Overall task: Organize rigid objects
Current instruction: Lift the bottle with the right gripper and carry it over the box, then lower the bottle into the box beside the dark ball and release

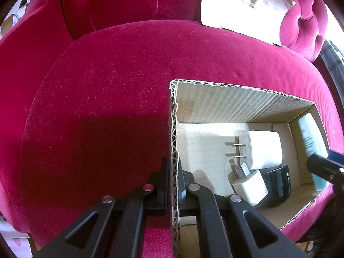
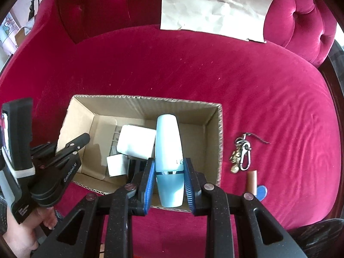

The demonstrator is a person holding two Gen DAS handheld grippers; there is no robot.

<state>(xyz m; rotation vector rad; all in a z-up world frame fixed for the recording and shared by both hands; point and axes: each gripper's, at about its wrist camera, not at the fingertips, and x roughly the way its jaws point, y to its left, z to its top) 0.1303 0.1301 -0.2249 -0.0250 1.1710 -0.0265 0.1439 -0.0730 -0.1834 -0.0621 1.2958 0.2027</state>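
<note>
Over the cardboard box (image 2: 219, 133), the right hand-held gripper (image 2: 169, 167) clamps a pale-blue, tapered, smooth bottle (image 2: 168, 142).

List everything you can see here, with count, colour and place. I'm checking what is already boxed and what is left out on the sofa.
cardboard box: 1, brown, open on the sofa seat
chargers: 2, white, lying inside the box
black block: 1, black, inside the box beside the chargers
bottle: 1, pale blue, held over the box
key bunch: 1, metal with a carabiner, on the seat right of the box
small tube: 1, brown, on the seat below the keys
blue tag: 1, blue, beside the tube
paper sheet: 1, beige, against the backrest
sofa: 1, crimson velvet
left gripper: 1, black, clamped on the box's wall
right gripper: 1, black with blue pads, gripping the bottle
hand: 1, holding the left gripper
</note>
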